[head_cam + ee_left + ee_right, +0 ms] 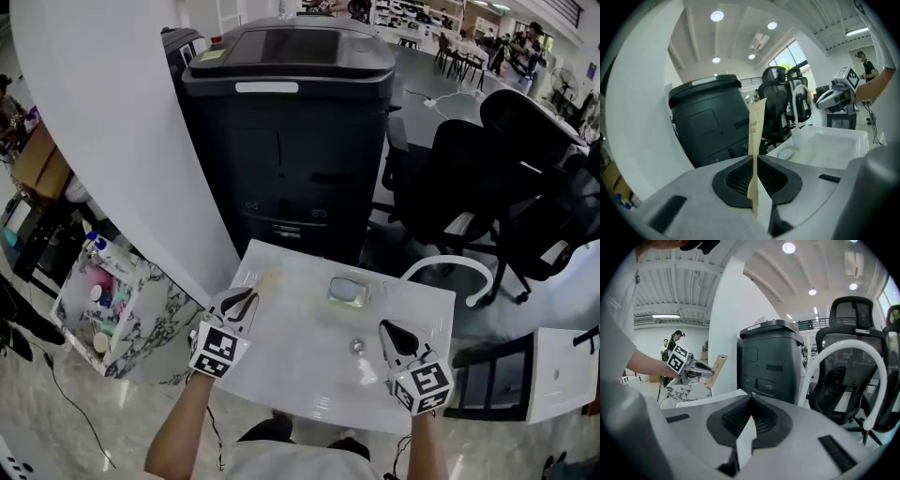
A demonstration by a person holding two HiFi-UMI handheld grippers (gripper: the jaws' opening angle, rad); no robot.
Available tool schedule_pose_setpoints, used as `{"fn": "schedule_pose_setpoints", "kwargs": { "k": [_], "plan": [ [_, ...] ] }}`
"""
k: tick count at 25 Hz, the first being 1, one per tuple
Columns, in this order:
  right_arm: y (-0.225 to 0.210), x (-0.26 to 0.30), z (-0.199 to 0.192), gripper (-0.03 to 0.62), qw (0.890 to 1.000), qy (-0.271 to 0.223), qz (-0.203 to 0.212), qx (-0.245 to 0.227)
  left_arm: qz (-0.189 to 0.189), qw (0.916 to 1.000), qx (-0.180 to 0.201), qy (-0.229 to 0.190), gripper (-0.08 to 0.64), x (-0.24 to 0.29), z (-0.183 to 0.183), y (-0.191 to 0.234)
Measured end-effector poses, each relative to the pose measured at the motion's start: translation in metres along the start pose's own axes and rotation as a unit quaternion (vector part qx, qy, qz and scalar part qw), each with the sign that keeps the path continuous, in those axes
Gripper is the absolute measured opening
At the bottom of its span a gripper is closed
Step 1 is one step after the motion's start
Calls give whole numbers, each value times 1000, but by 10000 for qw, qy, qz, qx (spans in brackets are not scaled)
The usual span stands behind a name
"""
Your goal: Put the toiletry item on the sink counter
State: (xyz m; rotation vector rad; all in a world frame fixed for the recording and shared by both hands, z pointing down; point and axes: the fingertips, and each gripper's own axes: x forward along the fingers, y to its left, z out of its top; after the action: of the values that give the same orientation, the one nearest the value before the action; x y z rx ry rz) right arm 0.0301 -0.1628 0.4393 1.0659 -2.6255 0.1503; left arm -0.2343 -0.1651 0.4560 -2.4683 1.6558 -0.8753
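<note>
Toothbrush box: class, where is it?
In the left gripper view, the toothbrush box stands upright, clamped in the left tool, over the left edge of the sink counter, left of the soap.

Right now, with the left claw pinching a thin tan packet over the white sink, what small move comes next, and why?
Probably lower the left claw until the tan packet meets the sink counter, then open it. The packet is clamped upright in its shut jaws, apparently held clear of the white surface.

On sink counter (300,370): soap (347,292), drain (356,346) before it; copier (286,141) behind; chairs (487,178) right; rack (141,323) with bottles (98,292) left.
</note>
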Motion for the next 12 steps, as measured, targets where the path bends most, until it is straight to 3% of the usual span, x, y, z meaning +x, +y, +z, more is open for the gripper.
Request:
{"fn": "schedule_pose_setpoints", "kwargs": {
  "k": [6, 12],
  "plan": [
    [3, 31, -2, -5, 9988, 181, -430, 161, -670, 9922, 1001, 326, 26, 58, -20, 21],
    [7, 53, -14, -5, 9962, 487, -657, 299, -1395, 9710, 1849, 594, 26, 115, -47, 14]
  ]
}}
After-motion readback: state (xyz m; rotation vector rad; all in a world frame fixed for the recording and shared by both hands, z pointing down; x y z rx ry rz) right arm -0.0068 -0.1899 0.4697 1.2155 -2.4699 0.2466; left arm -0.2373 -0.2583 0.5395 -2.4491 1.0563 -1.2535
